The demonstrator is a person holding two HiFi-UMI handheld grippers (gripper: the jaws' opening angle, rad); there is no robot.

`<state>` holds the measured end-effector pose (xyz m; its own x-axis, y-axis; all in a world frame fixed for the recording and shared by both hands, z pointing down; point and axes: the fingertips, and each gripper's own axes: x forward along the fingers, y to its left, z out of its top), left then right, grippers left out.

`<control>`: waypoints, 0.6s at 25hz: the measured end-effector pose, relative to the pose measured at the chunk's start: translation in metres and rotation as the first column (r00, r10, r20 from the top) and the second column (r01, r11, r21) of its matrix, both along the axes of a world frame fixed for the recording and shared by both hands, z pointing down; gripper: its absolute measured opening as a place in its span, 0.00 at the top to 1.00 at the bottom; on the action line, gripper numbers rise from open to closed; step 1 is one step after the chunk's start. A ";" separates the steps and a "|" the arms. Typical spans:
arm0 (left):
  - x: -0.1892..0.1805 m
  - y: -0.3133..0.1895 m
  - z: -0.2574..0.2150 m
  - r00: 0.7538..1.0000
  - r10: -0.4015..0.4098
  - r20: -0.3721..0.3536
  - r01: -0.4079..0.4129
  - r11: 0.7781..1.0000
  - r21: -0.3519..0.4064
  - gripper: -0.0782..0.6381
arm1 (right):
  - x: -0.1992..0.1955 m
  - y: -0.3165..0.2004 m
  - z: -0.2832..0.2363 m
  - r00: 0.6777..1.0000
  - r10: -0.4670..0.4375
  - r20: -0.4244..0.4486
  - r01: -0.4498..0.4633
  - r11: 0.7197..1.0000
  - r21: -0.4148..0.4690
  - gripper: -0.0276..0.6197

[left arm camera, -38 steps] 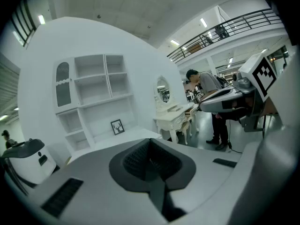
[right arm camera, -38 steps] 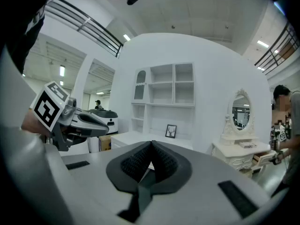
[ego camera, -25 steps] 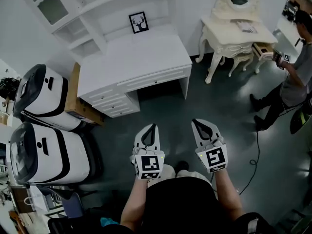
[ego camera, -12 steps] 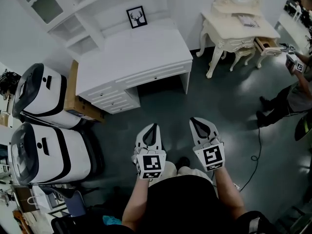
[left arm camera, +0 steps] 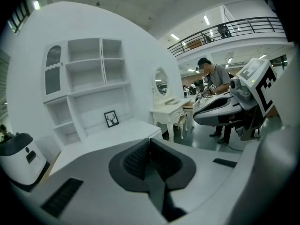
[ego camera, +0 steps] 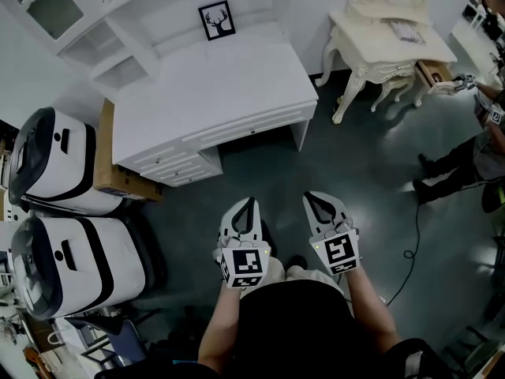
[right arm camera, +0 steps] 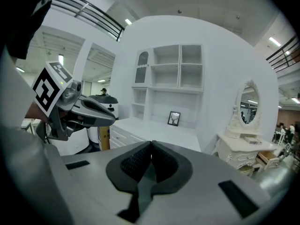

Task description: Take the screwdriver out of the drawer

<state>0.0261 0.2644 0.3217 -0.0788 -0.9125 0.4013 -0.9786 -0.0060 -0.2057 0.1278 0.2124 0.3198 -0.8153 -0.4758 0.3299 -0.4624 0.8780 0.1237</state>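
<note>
The white desk (ego camera: 213, 93) stands ahead of me with its long centre drawer (ego camera: 248, 126) and the side drawers (ego camera: 170, 164) all closed. No screwdriver shows in any view. My left gripper (ego camera: 247, 202) and right gripper (ego camera: 309, 196) are held side by side over the dark floor, short of the desk and pointing at it. In the left gripper view the jaws (left arm camera: 149, 139) are shut with nothing between them, and the desk (left arm camera: 112, 135) lies beyond. The right gripper view shows shut, empty jaws (right arm camera: 151, 143) too.
Two white-and-black machines (ego camera: 55, 160) (ego camera: 71, 267) and a cardboard box (ego camera: 110, 152) stand left of the desk. A cream dressing table (ego camera: 390, 42) is at the right, with another person (ego camera: 473, 144) beside it. A cable (ego camera: 414, 235) runs over the floor. A framed deer picture (ego camera: 216, 20) rests on the desk.
I have stepped towards the desk, which now looks larger and nearer. Both grippers came forward and a little down with me, still shut. The other person has shifted to the right edge.
</note>
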 end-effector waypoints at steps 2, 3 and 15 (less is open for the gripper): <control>-0.015 -0.019 0.001 1.000 0.012 0.002 -0.012 1.000 -0.001 0.86 | -0.015 -0.015 0.006 1.000 0.002 -0.012 -0.002 1.000 -0.012 0.93; -0.022 -0.028 0.001 1.000 0.019 0.002 -0.019 1.000 -0.003 0.86 | -0.023 -0.022 0.009 1.000 0.005 -0.019 -0.005 1.000 -0.016 0.93; -0.088 -0.095 0.016 0.994 0.108 -0.016 -0.108 0.994 -0.013 0.86 | -0.105 -0.081 0.046 0.998 0.015 -0.065 -0.019 0.998 -0.063 0.92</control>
